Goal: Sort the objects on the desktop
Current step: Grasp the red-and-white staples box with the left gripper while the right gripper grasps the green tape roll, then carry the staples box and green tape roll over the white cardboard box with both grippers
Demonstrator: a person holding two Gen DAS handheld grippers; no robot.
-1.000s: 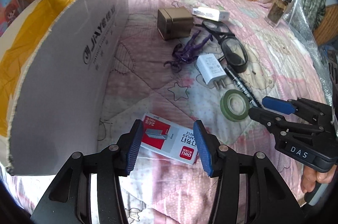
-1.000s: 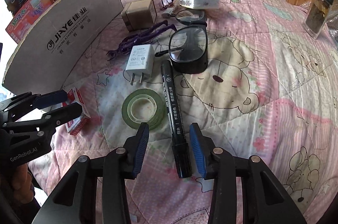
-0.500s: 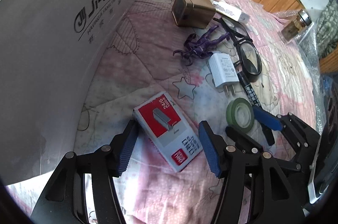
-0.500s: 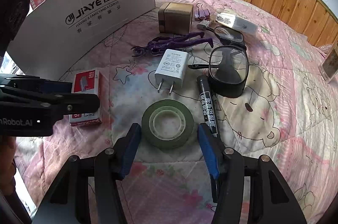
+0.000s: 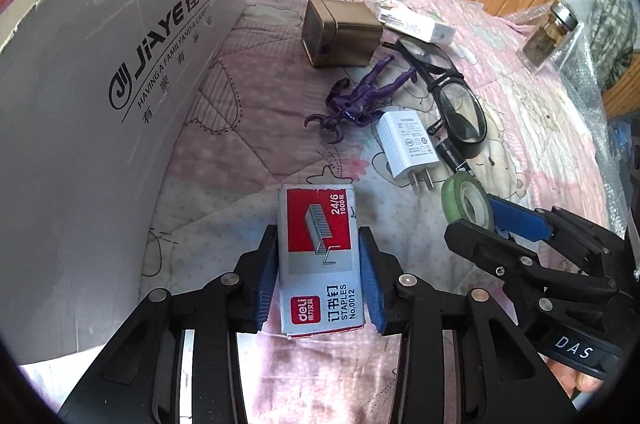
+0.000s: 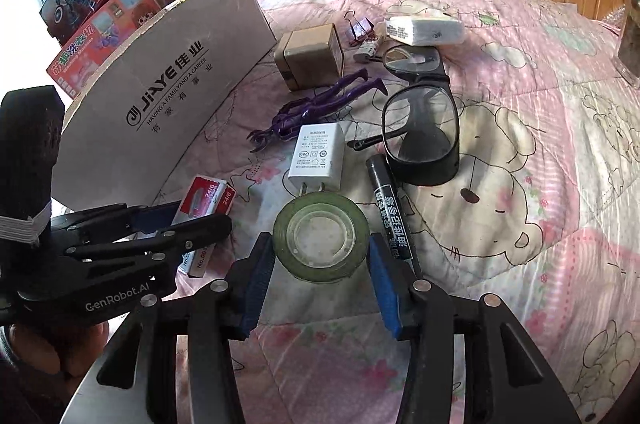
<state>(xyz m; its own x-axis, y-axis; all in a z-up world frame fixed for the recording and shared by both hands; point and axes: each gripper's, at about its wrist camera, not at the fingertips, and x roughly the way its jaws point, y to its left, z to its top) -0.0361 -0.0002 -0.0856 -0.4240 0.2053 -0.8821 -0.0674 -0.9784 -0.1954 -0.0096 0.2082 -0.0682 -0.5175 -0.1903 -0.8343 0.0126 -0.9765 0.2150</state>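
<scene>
Staple box (image 5: pixel 320 256) lies lengthwise between left tongs (image 5: pixel 319 282).

Marker (image 5: pixel 452 153) mostly hidden behind tape roll (image 5: pixel 466 201) and charger (image 5: pixel 408 147)

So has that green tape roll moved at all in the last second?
No. The green tape roll lies just below the charger prongs, beside the black marker, as before.
</scene>
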